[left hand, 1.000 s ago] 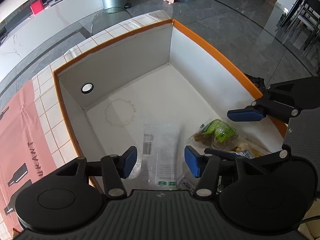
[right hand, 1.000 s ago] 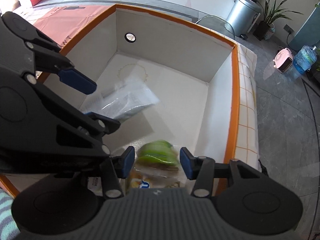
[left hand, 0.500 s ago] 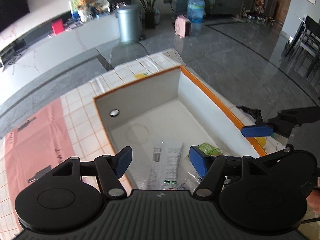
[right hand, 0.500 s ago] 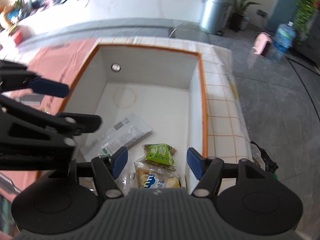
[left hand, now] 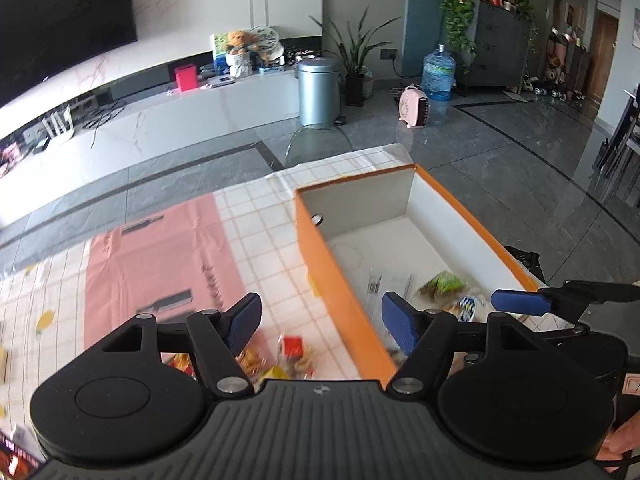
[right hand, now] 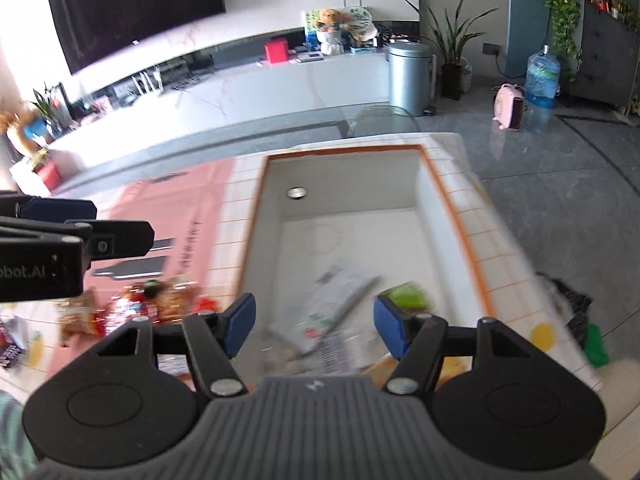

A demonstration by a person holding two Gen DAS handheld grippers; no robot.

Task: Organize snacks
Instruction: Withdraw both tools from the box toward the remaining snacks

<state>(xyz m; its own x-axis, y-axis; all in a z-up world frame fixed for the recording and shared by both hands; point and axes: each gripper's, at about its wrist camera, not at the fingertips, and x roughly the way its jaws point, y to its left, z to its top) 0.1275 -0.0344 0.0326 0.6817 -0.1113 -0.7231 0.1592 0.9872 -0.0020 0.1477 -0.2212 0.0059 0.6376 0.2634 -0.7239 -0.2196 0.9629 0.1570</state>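
Observation:
An orange-rimmed white box [left hand: 336, 280] [right hand: 452, 208] stands on the tiled table. Inside lie a clear flat packet [left hand: 386, 284] [right hand: 340, 292], a green snack bag [left hand: 442, 282] [right hand: 406, 294] and a blue-labelled packet [left hand: 466, 306]. Several loose red and yellow snacks [left hand: 292, 354] [right hand: 140, 300] lie on the table left of the box. My left gripper [left hand: 320, 322] is open and empty above the box's left wall. My right gripper [right hand: 312, 326] is open and empty above the box's near end.
A pink mat [left hand: 160, 272] covers the table left of the box. The table ends just beyond the box at the far and right sides. A clear chair back [left hand: 320, 146] stands past the far edge. The grey floor lies to the right.
Both grippers have risen and pulled back out of the box. The left one has shifted left over the box wall. The clear packet now lies loose in the box.

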